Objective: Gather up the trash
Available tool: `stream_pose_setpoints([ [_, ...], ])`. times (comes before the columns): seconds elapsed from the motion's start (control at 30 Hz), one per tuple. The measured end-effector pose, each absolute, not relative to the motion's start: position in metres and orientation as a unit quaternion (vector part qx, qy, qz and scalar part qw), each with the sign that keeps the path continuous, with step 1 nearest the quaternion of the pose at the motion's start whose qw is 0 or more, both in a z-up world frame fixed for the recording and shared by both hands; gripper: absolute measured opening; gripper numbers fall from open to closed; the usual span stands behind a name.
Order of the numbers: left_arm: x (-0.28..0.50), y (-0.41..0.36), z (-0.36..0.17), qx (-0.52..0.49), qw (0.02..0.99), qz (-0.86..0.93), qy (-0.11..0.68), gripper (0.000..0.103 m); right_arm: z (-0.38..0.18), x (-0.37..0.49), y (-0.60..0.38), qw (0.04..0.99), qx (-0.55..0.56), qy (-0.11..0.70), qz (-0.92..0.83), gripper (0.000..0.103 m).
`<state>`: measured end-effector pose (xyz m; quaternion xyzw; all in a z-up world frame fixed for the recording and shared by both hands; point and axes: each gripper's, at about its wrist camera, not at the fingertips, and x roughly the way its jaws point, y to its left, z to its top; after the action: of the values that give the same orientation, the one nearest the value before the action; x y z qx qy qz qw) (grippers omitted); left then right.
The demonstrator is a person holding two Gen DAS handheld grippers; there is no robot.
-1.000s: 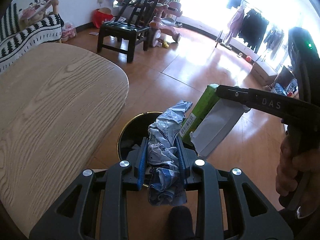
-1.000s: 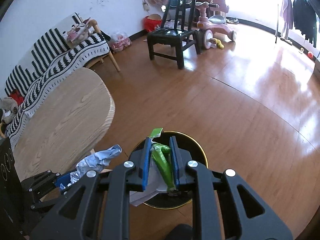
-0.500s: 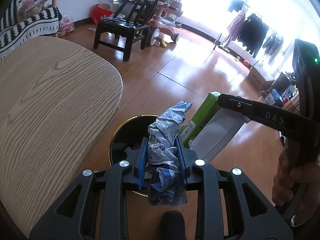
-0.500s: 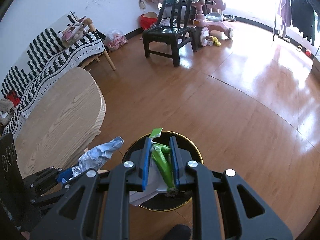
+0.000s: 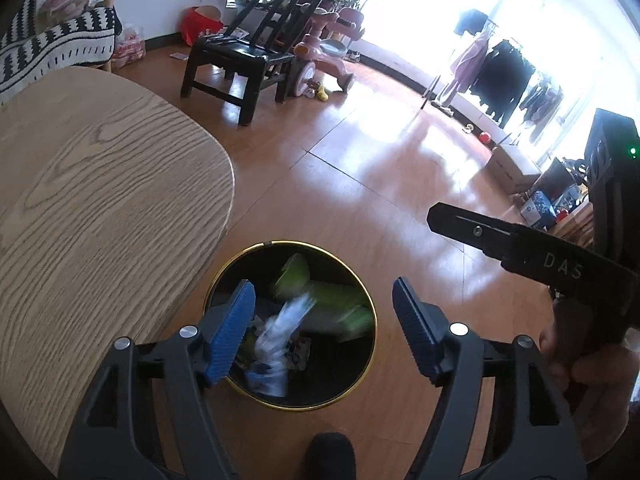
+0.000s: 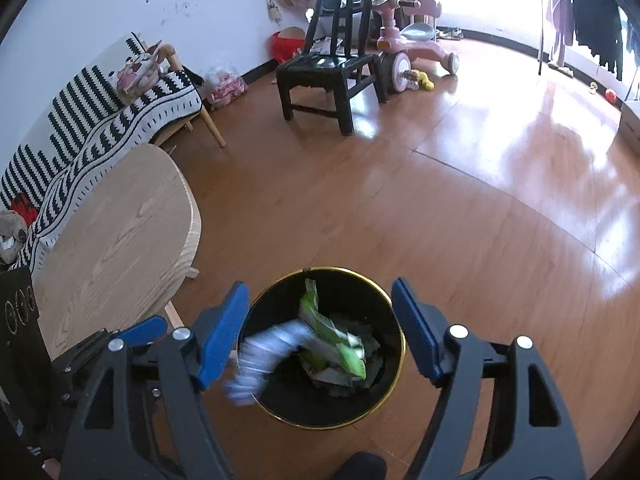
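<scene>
Wooden flooring [image 6: 460,216] fills the room, bright with window glare at the far right, where hanging clothes wash out. On the left a pale wooden table [image 5: 92,208] shows only its rounded end, cut by the picture edge; a striped sofa [image 6: 100,120] sits beyond it, and a black chair [image 6: 332,68] stands far off, well apart from everything near.

Just right of the table's edge, on the floor, stands the black bin [image 5: 362,364] with a gold rim. Inside it, a crumpled white-and-blue wrapper [image 5: 280,332] is smeared by motion blur, so its shape is hard to make out; a green carton [image 5: 332,300] lies beside it, also blurred, over darker scraps that cannot be told apart.

Above the bin the left gripper [image 5: 324,320] has its jaws opening, wide apart, pressing on nothing. The right gripper [image 6: 320,324] likewise has jaws opening, nothing pinched. A hand [image 5: 592,368] on its handle is partly cut off at the right. Open floor lies beyond and right of the bin.
</scene>
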<state>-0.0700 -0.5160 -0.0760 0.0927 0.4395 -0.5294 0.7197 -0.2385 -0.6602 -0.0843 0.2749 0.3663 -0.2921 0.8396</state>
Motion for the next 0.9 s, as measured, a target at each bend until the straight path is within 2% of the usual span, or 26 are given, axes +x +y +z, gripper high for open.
stream_pose_setpoints([
  [0.13, -0.069, -0.515, -0.075, 0.091, 0.725, -0.523, 0.438, 0.076, -0.082, -0.24, -0.662, 0.841, 0.28, 0.361, -0.291, 0.072],
  [0.4, -0.054, -0.479, -0.052, 0.087, 0.749, -0.501, 0.425, 0.092, -0.058, -0.22, -0.644, 0.856, 0.258, 0.352, -0.277, 0.084],
  [0.53, -0.03, -0.426, -0.029, 0.078, 0.784, -0.464, 0.405, 0.094, -0.038, -0.192, -0.614, 0.874, 0.236, 0.342, -0.252, 0.09],
  [0.9, 0.043, -0.22, 0.014, 0.064, 0.881, -0.286, 0.371, 0.096, -0.006, -0.068, -0.487, 0.908, 0.182, 0.351, -0.137, 0.092],
])
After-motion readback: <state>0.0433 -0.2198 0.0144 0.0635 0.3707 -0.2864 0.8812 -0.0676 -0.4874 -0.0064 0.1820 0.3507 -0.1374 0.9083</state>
